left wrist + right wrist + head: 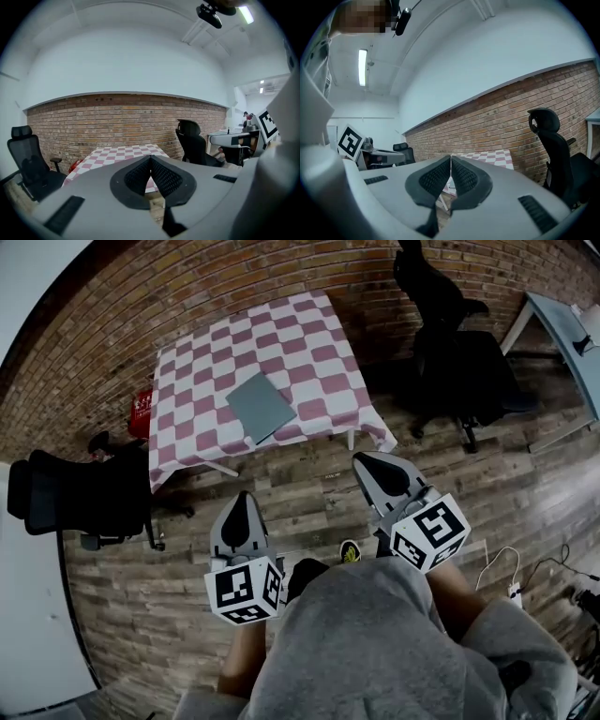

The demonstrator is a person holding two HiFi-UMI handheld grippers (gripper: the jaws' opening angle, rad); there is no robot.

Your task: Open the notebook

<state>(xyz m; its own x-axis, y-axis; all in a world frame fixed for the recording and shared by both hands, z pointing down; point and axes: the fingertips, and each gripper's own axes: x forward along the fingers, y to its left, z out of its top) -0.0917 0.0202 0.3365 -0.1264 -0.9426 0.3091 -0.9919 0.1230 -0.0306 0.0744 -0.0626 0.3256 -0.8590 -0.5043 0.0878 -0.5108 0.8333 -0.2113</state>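
Your left gripper [241, 498] and right gripper [367, 463] are both pressed together on nothing, held over the wood floor [300, 507], well short of the table [192, 367]. The grey notebook [260, 407] lies closed and skewed near the table's near edge. Come in squarely between the left chair [66, 498] and right chair [459, 362]. Spread one gripper's jaws before you reach, then meet the cover's free edge low and flat.

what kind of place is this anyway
Most likely an office or lab workroom. Black office chairs stand on a wood-plank floor by a brick wall. A desk sits at the right edge, and a small table under a checked cloth holds a closed grey notebook.
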